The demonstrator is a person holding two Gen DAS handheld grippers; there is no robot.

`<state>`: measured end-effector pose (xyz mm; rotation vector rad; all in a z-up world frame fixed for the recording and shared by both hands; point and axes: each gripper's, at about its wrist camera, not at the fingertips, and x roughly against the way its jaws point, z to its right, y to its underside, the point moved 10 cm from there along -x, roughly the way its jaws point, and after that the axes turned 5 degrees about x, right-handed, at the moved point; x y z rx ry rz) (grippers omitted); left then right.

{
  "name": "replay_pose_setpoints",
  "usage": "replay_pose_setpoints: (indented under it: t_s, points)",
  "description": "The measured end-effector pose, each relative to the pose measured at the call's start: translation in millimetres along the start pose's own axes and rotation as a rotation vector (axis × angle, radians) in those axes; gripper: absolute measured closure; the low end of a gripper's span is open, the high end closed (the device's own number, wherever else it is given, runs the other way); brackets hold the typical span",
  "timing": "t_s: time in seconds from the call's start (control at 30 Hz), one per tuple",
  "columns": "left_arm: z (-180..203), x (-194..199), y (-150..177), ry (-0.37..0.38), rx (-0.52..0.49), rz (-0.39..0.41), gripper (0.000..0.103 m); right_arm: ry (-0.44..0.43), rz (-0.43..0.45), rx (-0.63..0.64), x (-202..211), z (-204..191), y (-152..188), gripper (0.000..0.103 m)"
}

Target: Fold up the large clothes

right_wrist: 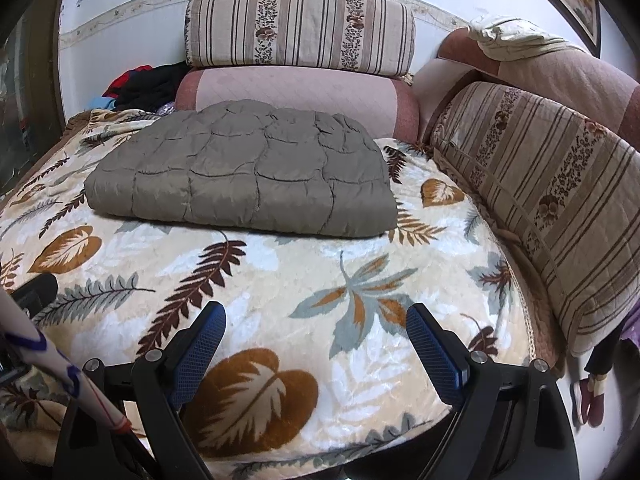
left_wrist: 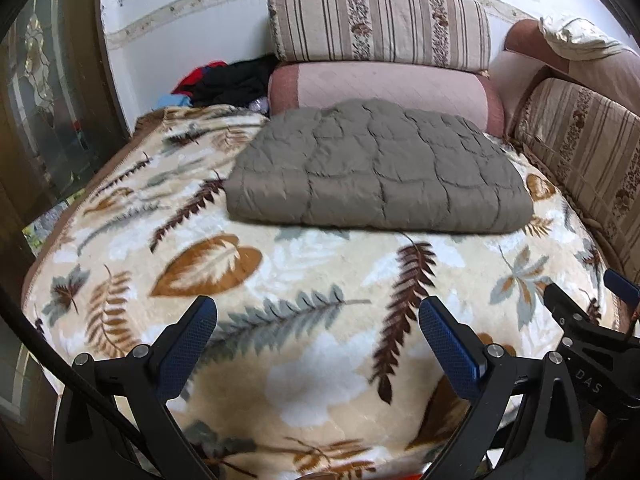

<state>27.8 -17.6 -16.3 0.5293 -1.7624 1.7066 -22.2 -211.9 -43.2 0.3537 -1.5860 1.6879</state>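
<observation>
A grey-brown quilted garment (left_wrist: 380, 172) (right_wrist: 244, 176) lies folded into a thick flat rectangle on the far half of the leaf-patterned blanket (left_wrist: 304, 276) (right_wrist: 312, 272). My left gripper (left_wrist: 318, 312) hovers open over the blanket's near part, well short of the garment, nothing between its blue pads. My right gripper (right_wrist: 316, 318) is also open and empty, likewise back from the garment's near edge. The right gripper's black body (left_wrist: 592, 340) shows at the right of the left wrist view.
Striped and pink cushions (left_wrist: 380, 24) (right_wrist: 300, 24) are stacked behind the garment, with more cushions (right_wrist: 540, 184) along the right side. A pile of dark and red clothes (left_wrist: 228, 80) sits at the back left. A door (left_wrist: 48, 92) stands on the left. A slipper (right_wrist: 592, 396) lies on the floor at right.
</observation>
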Motion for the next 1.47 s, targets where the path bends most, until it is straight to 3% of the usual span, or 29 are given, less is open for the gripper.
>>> replay_pose_setpoints:
  t_s: [0.6,1.47]
  points:
    - [-8,-10,-57,0.008,0.01,0.039,0.002,-0.02,0.053,0.004,-5,-8,-62,0.007]
    - [-19,-63,-47,0.003,0.038,-0.071,0.002,-0.044,-0.034,0.061,-53,-30,-63,0.007]
